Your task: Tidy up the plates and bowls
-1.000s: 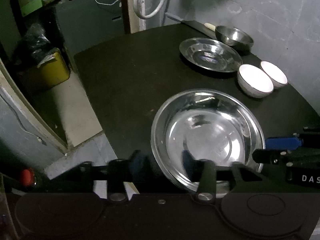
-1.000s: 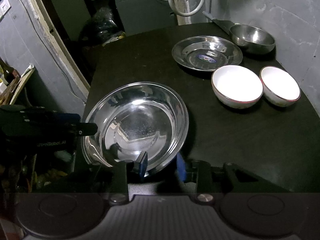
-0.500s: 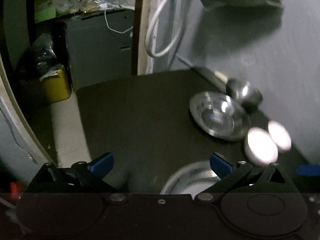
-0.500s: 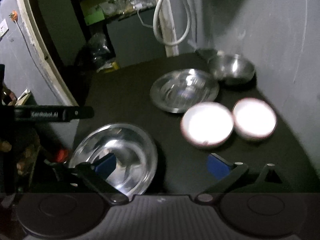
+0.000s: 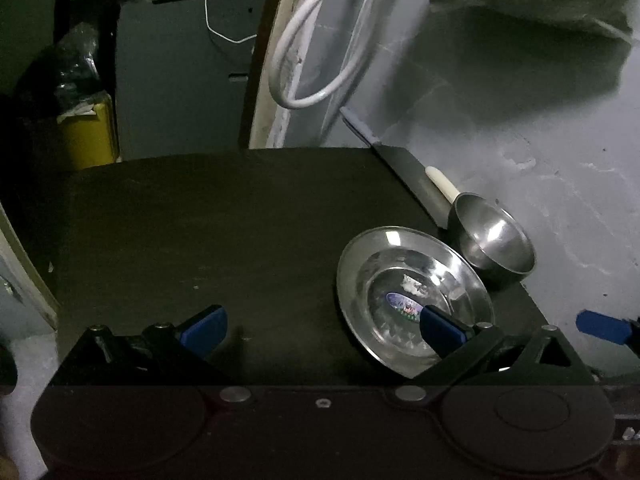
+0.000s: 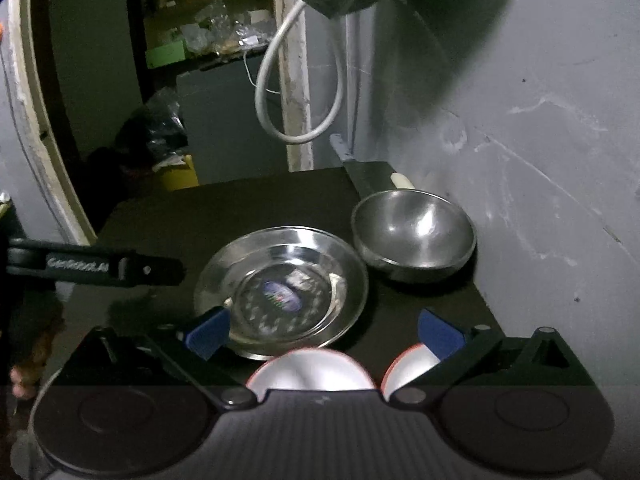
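Observation:
A steel plate (image 5: 412, 296) with a sticker in its middle lies on the black table (image 5: 200, 220) near the right wall. A steel bowl (image 5: 492, 240) stands just behind it. My left gripper (image 5: 322, 330) is open and empty, its right finger over the plate's near part. In the right wrist view my right gripper (image 6: 324, 332) is also open and empty, above the near rim of the same steel plate (image 6: 280, 288). The steel bowl (image 6: 414, 236) is behind it to the right. Two white bowls (image 6: 312, 372) (image 6: 408, 368) sit below the fingers, half hidden. The left gripper (image 6: 96, 268) shows at the left.
A cleaver with a pale handle (image 5: 440, 184) lies along the grey wall (image 5: 540, 140) behind the steel bowl. A white hose loop (image 5: 312, 60) hangs above the table's far edge. A yellow bin (image 5: 88, 136) stands on the floor at the left.
Both grippers opened and let go of the large steel dish, which has left view. Both moved forward over the table toward the far plate and bowl.

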Demonstrator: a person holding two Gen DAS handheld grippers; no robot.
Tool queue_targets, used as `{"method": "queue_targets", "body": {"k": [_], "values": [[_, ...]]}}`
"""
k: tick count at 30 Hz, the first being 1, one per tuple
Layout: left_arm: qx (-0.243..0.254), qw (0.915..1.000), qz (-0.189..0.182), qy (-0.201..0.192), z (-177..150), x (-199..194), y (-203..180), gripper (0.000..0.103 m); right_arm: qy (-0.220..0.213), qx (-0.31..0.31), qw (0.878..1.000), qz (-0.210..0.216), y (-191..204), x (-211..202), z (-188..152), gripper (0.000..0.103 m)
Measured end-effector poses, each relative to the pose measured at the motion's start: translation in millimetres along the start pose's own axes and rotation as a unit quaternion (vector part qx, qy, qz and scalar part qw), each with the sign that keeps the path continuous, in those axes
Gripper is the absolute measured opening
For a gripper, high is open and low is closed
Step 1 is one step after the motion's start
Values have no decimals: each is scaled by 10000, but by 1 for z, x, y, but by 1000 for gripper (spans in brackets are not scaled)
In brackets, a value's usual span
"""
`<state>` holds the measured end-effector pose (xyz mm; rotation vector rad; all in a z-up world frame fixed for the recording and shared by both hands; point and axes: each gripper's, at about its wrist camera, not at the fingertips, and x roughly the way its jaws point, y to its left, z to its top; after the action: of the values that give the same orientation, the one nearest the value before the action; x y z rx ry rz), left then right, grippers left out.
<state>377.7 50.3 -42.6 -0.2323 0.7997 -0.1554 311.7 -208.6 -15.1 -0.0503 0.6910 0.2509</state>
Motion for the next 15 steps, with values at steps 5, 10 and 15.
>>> {"method": "queue_targets", "body": {"k": [5,10,15], "values": [[75,10000,52,34,-1,14,-3,102,62,37,10000,-60,-8,17,-2,103],[80,9999,102,84,0,22,-2,102,118,49,9999,-91,-13,31,-5,103],[81,9999,26,134,1,29,-5,102,171,-68,9995,-249,-12,45,-6,98]]}}
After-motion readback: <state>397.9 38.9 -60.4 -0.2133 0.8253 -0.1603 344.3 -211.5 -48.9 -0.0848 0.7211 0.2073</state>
